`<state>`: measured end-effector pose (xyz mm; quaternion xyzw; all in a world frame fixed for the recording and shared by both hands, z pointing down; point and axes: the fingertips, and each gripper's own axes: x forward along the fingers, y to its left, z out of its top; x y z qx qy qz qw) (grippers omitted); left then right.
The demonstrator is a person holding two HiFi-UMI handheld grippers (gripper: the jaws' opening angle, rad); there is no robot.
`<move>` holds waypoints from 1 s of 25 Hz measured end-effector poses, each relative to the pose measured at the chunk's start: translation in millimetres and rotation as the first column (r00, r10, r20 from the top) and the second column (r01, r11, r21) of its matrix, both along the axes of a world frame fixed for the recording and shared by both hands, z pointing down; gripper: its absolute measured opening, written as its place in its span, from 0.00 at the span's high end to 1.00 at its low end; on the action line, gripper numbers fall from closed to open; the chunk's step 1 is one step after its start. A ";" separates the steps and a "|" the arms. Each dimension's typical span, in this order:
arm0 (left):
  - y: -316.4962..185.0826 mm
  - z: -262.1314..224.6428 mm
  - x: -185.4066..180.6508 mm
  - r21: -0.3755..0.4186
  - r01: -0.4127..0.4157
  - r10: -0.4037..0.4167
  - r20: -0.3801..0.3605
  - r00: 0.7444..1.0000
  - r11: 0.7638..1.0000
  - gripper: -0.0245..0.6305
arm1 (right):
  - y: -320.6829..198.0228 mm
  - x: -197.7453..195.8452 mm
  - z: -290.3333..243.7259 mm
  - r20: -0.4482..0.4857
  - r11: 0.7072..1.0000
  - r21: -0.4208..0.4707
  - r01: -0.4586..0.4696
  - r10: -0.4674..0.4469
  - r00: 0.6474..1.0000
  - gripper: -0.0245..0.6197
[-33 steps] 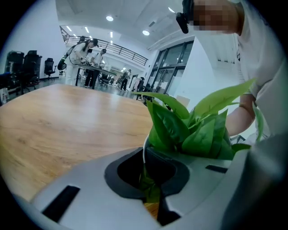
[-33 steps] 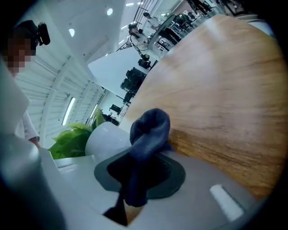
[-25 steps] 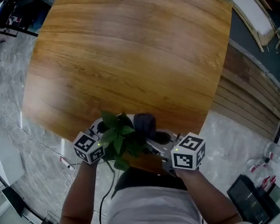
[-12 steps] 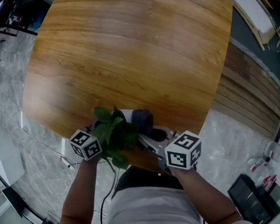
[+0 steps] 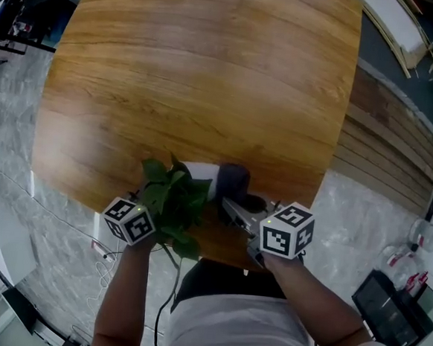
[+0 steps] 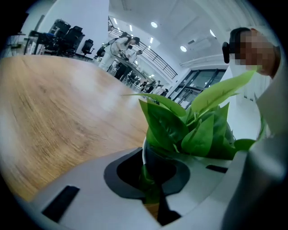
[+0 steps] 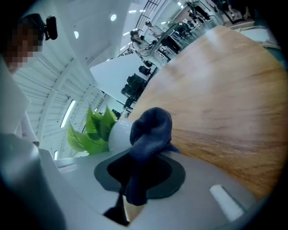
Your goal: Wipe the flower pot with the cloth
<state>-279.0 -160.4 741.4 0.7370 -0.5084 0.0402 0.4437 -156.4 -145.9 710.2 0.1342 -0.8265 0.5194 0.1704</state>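
Jaws: right gripper view = cloth (image 7: pixel 148 130) nipped; left's = flower pot (image 6: pixel 150 157) rim.

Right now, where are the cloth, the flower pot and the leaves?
cloth (image 7: pixel 150 130): right gripper view, on its bunched dark blue top.
flower pot (image 7: pixel 119 134): right gripper view, on its white side.
leaves (image 6: pixel 197 137): left gripper view, on a middle green leaf.

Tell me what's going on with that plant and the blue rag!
A person is cleaning a plant's pot at the near edge of a wooden table. The left tool grips the white flower pot by its rim. The right tool pinches a dark blue cloth, which looks pressed against the pot's side.
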 end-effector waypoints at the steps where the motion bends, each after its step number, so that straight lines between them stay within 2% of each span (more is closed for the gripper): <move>1: 2.6 2.7 0.2 -0.010 0.009 -0.009 -0.012 1.000 1.000 0.92 | 6.1 -9.5 -14.3 0.027 1.000 0.016 0.022 -0.022 0.999 0.86; 4: 10.8 4.8 2.0 -0.044 0.022 -0.023 -0.021 1.000 0.999 0.91 | 28.0 -39.5 -54.6 0.102 0.994 0.046 0.096 -0.100 0.990 0.86; 6: 10.5 3.8 2.7 -0.057 0.041 -0.042 -0.031 0.999 0.998 0.91 | 30.5 -42.9 -60.0 0.117 0.993 0.046 0.105 -0.110 0.987 0.86; 12: 8.4 4.8 4.8 -0.054 0.063 -0.066 -0.062 0.996 0.997 0.91 | 0.9 9.6 8.6 -0.010 1.000 0.009 -0.027 0.027 1.000 0.86; 15: 5.3 0.8 6.2 -0.046 0.067 -0.069 -0.034 0.997 0.997 0.91 | -5.6 22.1 22.0 -0.039 0.999 0.006 -0.052 0.052 0.998 0.86; 18: -0.5 -5.7 6.7 -0.053 0.082 -0.083 -0.014 0.996 0.995 0.93 | -10.1 24.4 10.9 -0.040 0.998 0.036 -0.061 0.062 0.997 0.86; 25: -2.4 -22.1 9.2 -0.151 0.089 -0.072 0.113 0.991 0.985 0.93 | -24.8 54.1 -33.2 -0.062 0.989 0.106 -0.106 0.113 0.992 0.86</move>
